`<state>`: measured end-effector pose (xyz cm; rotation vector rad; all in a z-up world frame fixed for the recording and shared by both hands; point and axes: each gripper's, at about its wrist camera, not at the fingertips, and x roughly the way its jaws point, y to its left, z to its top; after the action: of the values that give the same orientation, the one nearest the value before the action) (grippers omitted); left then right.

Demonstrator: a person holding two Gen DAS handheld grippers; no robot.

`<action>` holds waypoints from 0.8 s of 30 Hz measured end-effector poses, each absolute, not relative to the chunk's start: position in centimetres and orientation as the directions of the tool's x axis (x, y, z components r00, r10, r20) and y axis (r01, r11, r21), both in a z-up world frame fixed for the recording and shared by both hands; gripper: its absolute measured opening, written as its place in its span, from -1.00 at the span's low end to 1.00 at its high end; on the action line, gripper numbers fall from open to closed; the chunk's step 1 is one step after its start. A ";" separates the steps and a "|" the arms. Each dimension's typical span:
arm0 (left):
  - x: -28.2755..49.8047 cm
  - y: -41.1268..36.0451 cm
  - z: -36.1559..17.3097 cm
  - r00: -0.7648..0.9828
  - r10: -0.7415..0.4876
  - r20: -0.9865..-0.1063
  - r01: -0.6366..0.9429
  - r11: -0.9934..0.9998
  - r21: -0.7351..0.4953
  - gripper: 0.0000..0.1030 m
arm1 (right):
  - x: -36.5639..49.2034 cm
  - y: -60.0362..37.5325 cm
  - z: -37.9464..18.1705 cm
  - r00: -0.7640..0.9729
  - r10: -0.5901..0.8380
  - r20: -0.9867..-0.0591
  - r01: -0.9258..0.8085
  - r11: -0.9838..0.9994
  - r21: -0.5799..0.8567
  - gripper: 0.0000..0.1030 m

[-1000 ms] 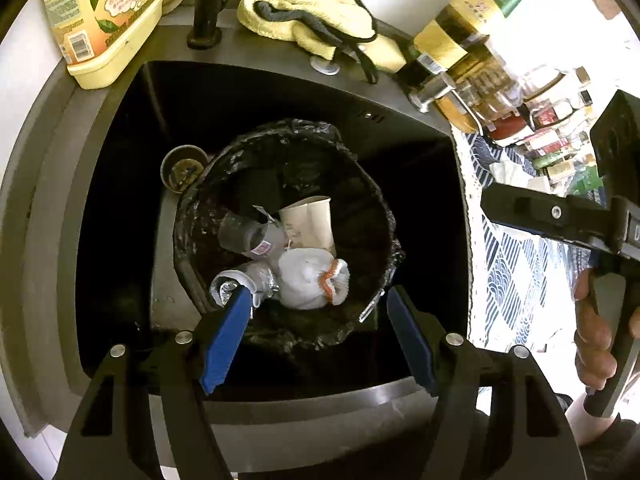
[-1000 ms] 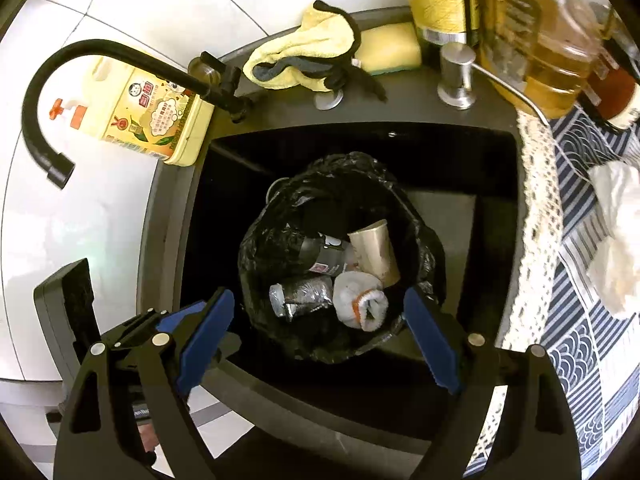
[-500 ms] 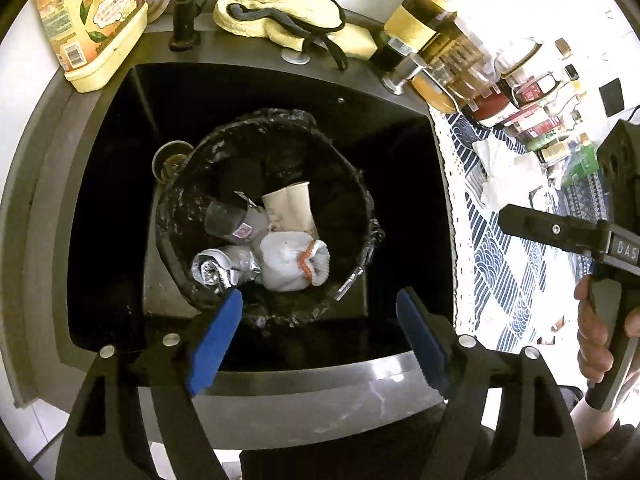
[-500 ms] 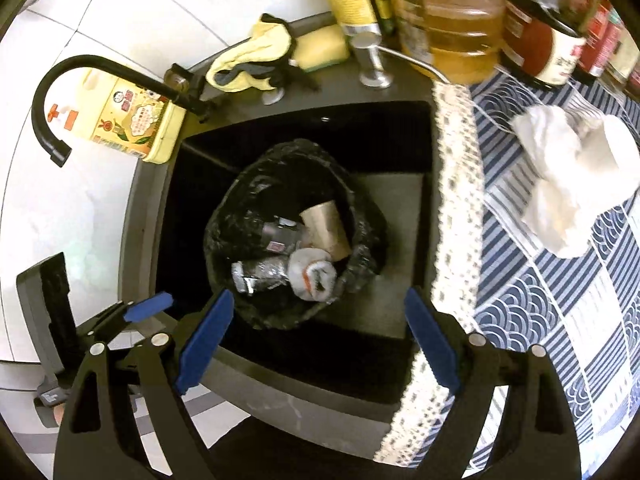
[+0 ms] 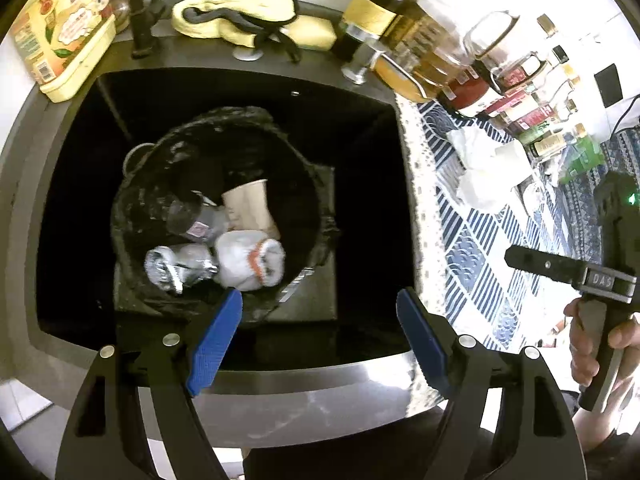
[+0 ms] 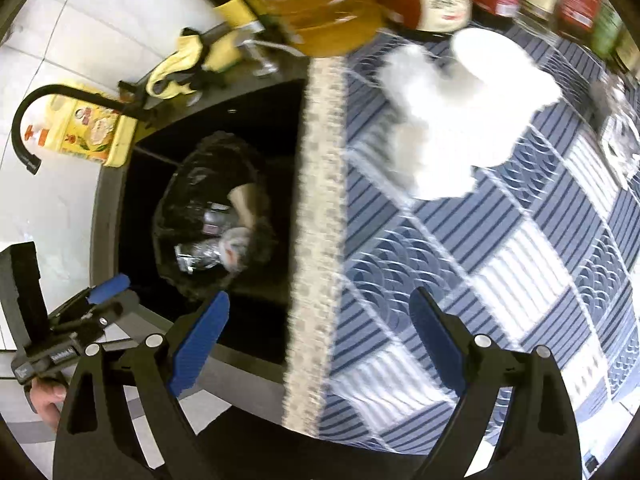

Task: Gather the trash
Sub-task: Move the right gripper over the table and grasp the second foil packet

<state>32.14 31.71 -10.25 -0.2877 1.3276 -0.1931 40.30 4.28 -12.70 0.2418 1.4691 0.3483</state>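
Right claw (image 6: 318, 338) now over cloth (image 6: 500, 280), w/ tissue (image 6: 460, 120) ahead

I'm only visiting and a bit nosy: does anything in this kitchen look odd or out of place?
Yes. A trash bin lined with a black bag stands inside the sink, an unusual spot. Crumpled white tissues lie loose on the blue patterned tablecloth beside it.

Home kitchen: sink (image 5: 256, 80), condiment bottles (image 5: 404, 32).

Left gripper (image 5: 320, 312) with jaws spread wide and empty, right gripper (image 6: 318, 316) likewise spread and empty
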 end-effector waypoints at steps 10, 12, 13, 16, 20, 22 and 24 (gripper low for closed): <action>32.3 24.4 -9.4 0.237 -0.292 -0.927 -0.018 0.952 -0.305 0.50 | 40.2 -5.7 -12.3 0.098 0.341 -0.935 -0.023 0.940 0.340 0.75; 32.3 23.2 -9.3 0.241 -0.287 -0.927 -0.018 0.954 -0.300 0.50 | 40.2 -7.9 -12.2 0.111 0.328 -0.938 -0.011 0.944 0.328 0.75; 32.3 22.5 -9.2 0.245 -0.285 -0.927 -0.019 0.954 -0.298 0.50 | 40.2 -8.6 -12.2 0.115 0.324 -0.939 -0.007 0.945 0.326 0.75; 32.5 21.1 -9.1 0.253 -0.278 -0.927 -0.025 0.956 -0.294 0.50 | 40.7 -11.7 -11.9 0.132 0.317 -0.939 0.013 0.947 0.322 0.75; 32.7 19.1 -8.9 0.267 -0.270 -0.925 -0.042 0.956 -0.291 0.50 | 41.7 -15.0 -11.2 0.157 0.310 -0.938 0.021 0.948 0.317 0.75; 32.7 18.3 -8.8 0.274 -0.262 -0.925 -0.048 0.957 -0.285 0.50 | 42.6 -16.5 -10.7 0.171 0.303 -0.937 0.019 0.950 0.311 0.75; 32.8 17.5 -8.7 0.282 -0.259 -0.924 -0.054 0.957 -0.284 0.50 | 43.4 -17.8 -10.2 0.184 0.297 -0.937 0.014 0.952 0.305 0.75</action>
<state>32.78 17.51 -8.69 -0.2827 1.2829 -0.1391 43.40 -17.81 -10.18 0.2675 1.3762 0.2032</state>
